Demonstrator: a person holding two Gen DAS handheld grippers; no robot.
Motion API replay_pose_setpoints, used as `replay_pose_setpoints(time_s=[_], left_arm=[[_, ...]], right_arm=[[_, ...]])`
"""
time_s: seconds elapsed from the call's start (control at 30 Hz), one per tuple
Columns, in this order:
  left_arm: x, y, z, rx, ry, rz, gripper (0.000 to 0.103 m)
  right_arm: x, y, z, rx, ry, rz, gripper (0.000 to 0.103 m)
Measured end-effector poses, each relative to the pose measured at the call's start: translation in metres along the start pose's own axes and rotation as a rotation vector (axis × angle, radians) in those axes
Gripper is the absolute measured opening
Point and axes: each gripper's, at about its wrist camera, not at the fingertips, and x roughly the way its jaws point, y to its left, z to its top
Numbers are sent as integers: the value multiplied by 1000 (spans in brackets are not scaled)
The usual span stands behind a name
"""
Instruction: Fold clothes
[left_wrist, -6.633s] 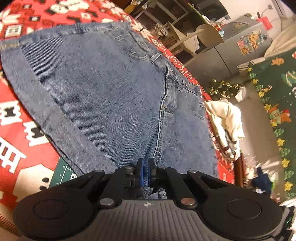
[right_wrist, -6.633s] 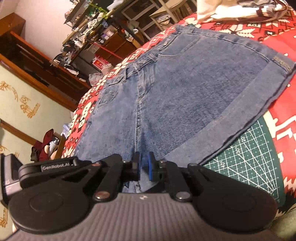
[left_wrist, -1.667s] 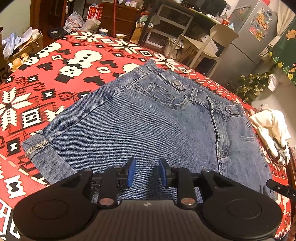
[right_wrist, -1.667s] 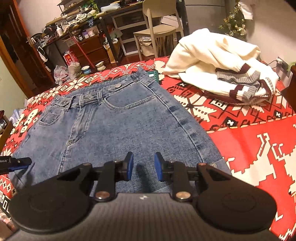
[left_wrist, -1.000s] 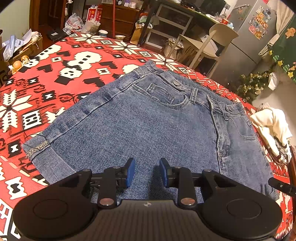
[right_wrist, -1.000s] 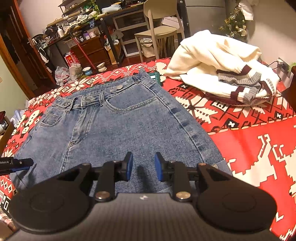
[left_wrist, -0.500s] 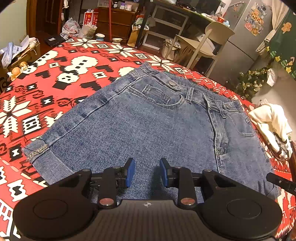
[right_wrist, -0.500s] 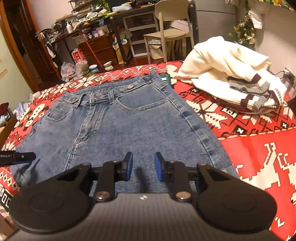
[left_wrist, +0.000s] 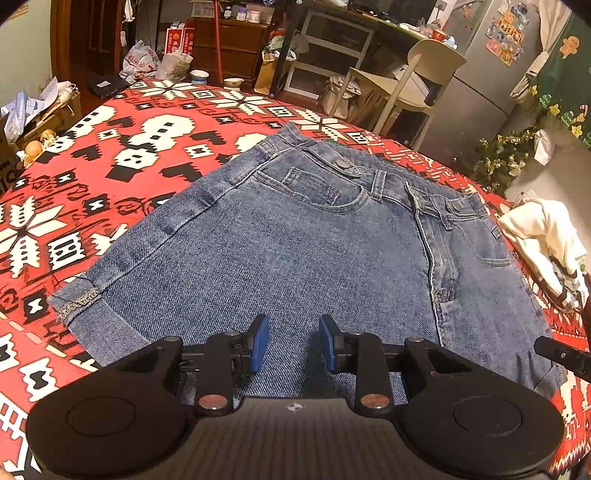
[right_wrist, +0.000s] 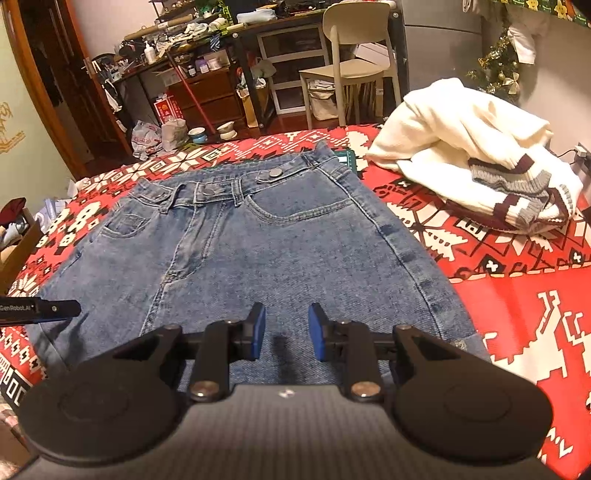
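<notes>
Left wrist view: my left gripper (left_wrist: 291, 343) hangs over the near hem of the denim shorts (left_wrist: 295, 240), jaws parted a modest gap, nothing between the blue pads (left_wrist: 258, 341). The shorts lie flat, front side up, on the red patterned blanket (left_wrist: 110, 147), waistband at the far edge, cuffed left leg hem (left_wrist: 79, 301) toward the lower left. The tip of my other gripper shows at the far right edge.

In the right wrist view, my right gripper (right_wrist: 284, 332) is likewise part-open and empty, above the hem on the other leg. A cream sweater (right_wrist: 472, 155) lies well apart to the right, a chair (right_wrist: 347, 62) beyond the bed.

Judgement: the fold is not yet begun; the step in hand is taking hold of the hem.

Notes for doing it well:
- Bring each pad low enough to catch both denim layers, not the top one alone.
- Grip at matching points on the two legs so the fold line runs straight.
- Lift together and carry evenly toward the waistband; denim is stiff and will crease crooked if one side leads.
- Keep clear of the blanket: pinching it would drag the shorts.
</notes>
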Motion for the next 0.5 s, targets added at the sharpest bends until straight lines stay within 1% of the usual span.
replay_pose_setpoints(time_s=[0.13,0.5], left_arm=[[1,1,0,-6,3,11,30],[2,-4,-3,25,0,44,30]], right_arm=[[-2,0,0,1,-3,-1,28],[-6,-2,-1,10,-17,-13,28]])
